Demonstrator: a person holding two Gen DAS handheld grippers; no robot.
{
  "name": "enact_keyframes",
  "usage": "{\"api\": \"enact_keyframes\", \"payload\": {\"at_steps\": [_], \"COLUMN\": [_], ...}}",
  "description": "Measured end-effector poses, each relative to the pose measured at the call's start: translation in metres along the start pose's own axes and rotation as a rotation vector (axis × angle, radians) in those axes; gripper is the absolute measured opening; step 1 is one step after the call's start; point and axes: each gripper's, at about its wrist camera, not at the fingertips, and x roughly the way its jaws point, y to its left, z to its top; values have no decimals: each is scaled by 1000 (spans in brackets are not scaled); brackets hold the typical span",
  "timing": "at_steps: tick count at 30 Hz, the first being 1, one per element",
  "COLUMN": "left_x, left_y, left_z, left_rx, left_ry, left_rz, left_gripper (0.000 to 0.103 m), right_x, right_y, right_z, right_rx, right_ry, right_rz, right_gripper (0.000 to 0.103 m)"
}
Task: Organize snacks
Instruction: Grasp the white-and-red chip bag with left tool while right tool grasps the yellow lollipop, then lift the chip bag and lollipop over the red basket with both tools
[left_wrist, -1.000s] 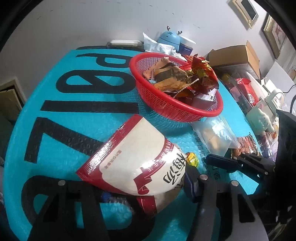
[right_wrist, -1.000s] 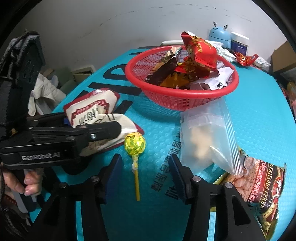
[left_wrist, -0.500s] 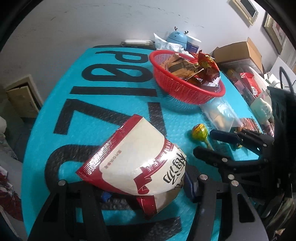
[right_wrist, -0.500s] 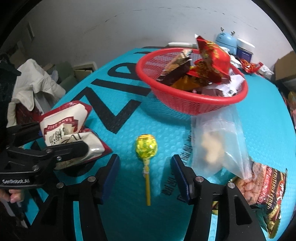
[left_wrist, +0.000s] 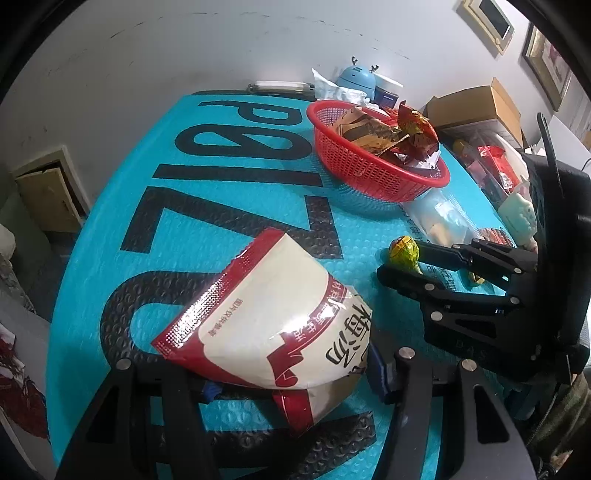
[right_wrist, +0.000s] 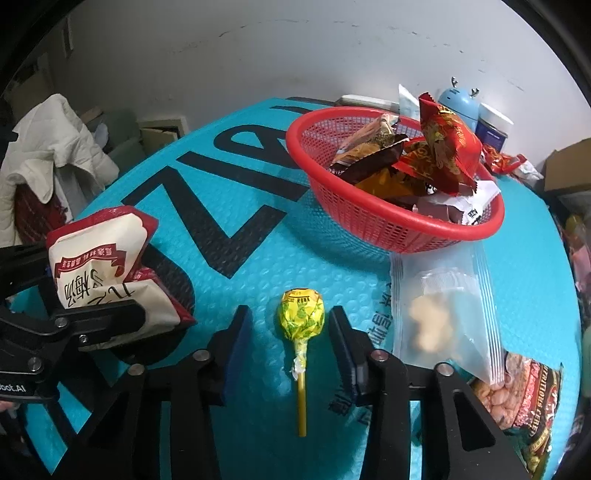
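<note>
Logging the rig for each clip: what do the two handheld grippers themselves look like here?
Both are matte black, angular linkage frames with silver screw heads at the joints. The right gripper has flat black fingers faced with dark blue pads. The left gripper carries partly cut-off white lettering ending "bot.AI" on its side. No cables are visible. No sleeve can be made out.

The teal bubble mat (left_wrist: 236, 236) lies bare from the red basket (left_wrist: 373, 173) out to its left edge: open passage there. Right of the basket the way is crowded: a clear zip bag (right_wrist: 443, 314) touches the basket's near side, with a peanut packet (right_wrist: 524, 398) just beside it. The lollipop (right_wrist: 301, 317) lies between the closing jaws of the right gripper (right_wrist: 291, 332), a little gap either side. A cardboard box (left_wrist: 476, 110) blocks the far right
</note>
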Motion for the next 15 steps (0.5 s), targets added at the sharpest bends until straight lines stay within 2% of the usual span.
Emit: {"api": "enact_keyframes", "payload": {"at_steps": [3, 15], "left_x": [-2, -16], "left_y": [0, -5], "left_z": [-1, -13], "left_rx": [-6, -59], "left_ry": [-3, -19], "left_rz": [12, 28], "left_gripper": [59, 59], "right_x": [-1, -19], "right_y": [1, -2], "right_z": [-1, -14], "right_rx": [-1, 14], "right_ry": [-4, -11], "right_rz": [-2, 59], "right_gripper": [24, 24]}}
